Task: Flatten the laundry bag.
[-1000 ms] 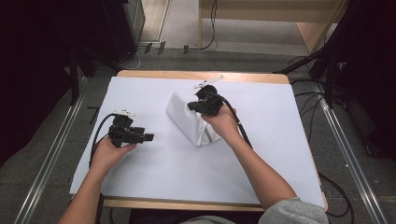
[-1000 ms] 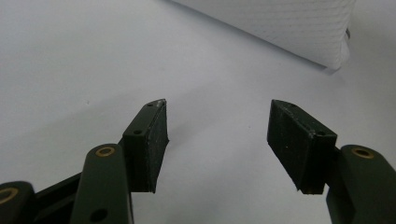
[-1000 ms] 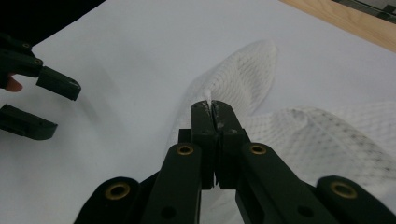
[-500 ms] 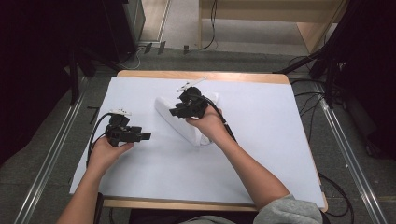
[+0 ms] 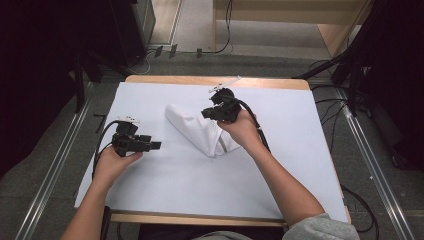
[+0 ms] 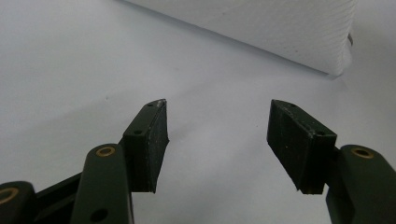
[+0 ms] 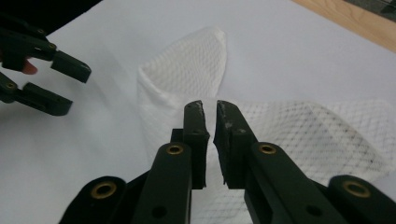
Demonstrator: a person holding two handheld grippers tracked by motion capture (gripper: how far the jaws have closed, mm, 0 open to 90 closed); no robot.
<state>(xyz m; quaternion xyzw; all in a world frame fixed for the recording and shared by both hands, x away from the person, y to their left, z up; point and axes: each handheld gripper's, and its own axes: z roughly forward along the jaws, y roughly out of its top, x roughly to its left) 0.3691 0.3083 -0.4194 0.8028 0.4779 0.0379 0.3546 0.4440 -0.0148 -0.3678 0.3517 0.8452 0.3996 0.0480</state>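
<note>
A white mesh cloth (image 5: 197, 131) lies folded in the middle of the white-covered table (image 5: 300, 150). My right gripper (image 5: 205, 114) hovers over the cloth's far right part. In the right gripper view its jaws (image 7: 209, 109) have just been closing and stand almost together with only a thin slit, nothing between them, and the cloth (image 7: 187, 74) lies beyond. My left gripper (image 5: 152, 145) rests on the table left of the cloth, pointing at it. Its jaws (image 6: 217, 123) stand wide open and empty, with the cloth's edge (image 6: 280, 28) ahead. The left gripper (image 7: 77, 88) is also in the right gripper view.
The table's wooden edge (image 5: 210, 80) runs along the far side, with a small pale object (image 5: 227, 81) on it. Cables (image 5: 350, 195) trail off the right side. Metal rails (image 5: 55, 165) flank the table on the floor.
My right gripper swept left over the cloth, spreading its corner leftward, then came back right and slightly up. The left gripper has stayed put.
</note>
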